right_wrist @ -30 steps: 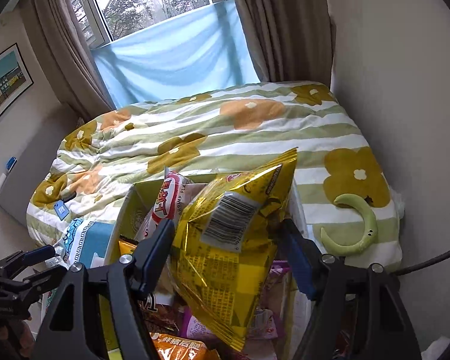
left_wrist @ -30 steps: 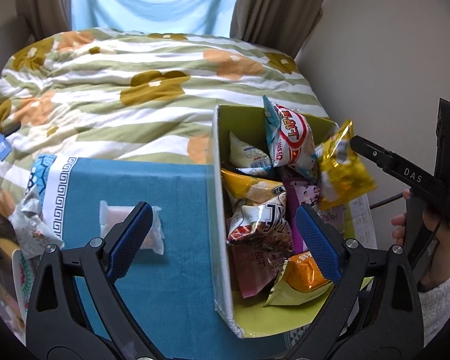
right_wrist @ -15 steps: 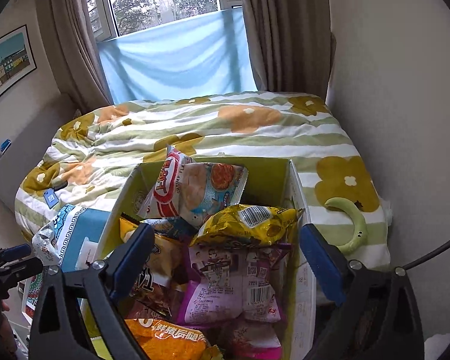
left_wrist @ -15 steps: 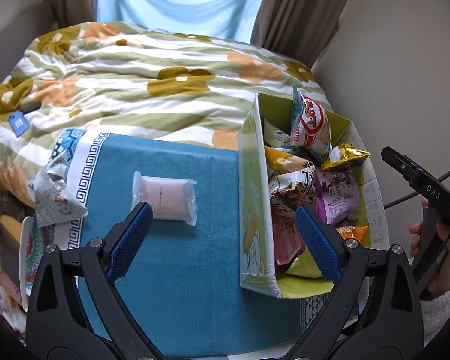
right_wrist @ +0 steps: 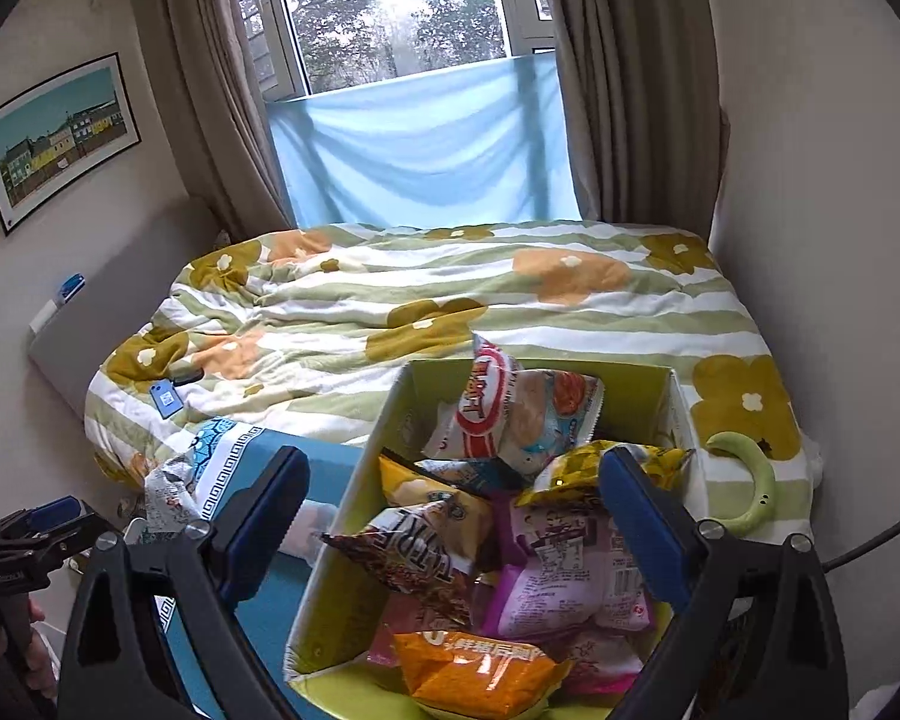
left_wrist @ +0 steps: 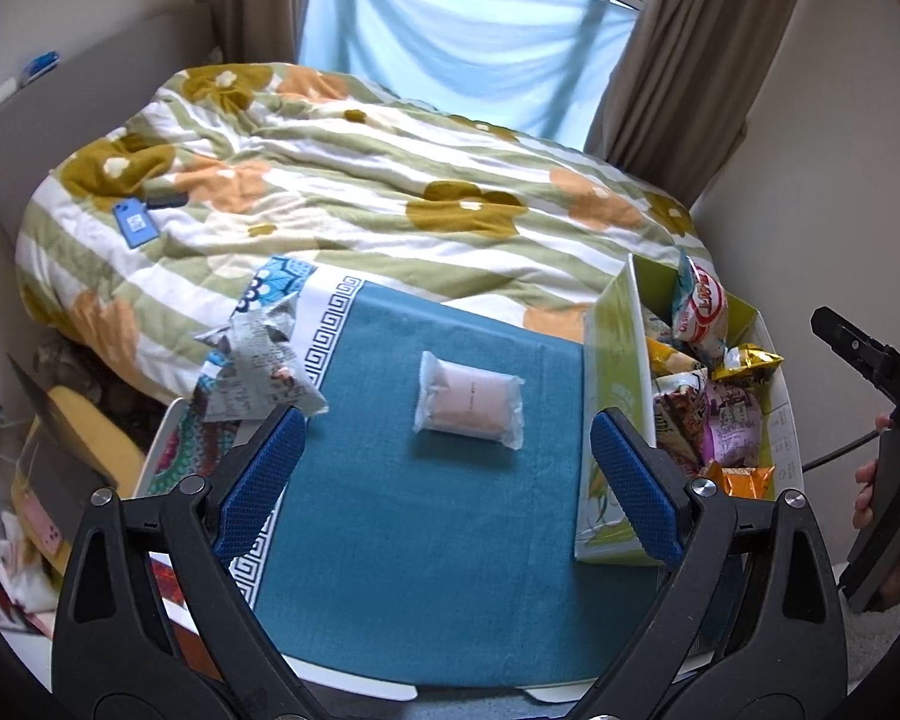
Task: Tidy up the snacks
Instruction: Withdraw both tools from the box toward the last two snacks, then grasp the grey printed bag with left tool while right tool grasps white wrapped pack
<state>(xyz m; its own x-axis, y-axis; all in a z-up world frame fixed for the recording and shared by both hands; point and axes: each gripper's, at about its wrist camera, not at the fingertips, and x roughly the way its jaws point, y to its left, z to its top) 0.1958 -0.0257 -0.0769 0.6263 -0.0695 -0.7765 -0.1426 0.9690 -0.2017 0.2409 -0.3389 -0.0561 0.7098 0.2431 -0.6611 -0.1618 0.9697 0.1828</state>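
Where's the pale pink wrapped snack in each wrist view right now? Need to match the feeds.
Left wrist: the pink wrapped snack lies alone mid-frame on the teal cloth, left of the snack box.
Right wrist: mostly hidden behind the left finger, lower left.
Shared landmark: the snack box.

teal cloth (left_wrist: 426, 516) with white greek-key border; green-and-white striped quilt (left_wrist: 390, 204) with ochre and orange flowers; lime-green box (right_wrist: 354, 552); yellow, orange (right_wrist: 480, 675), pink snack bags.

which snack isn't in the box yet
The pale pink packet, lying alone on the teal cloth; the other bags sit in the green box.
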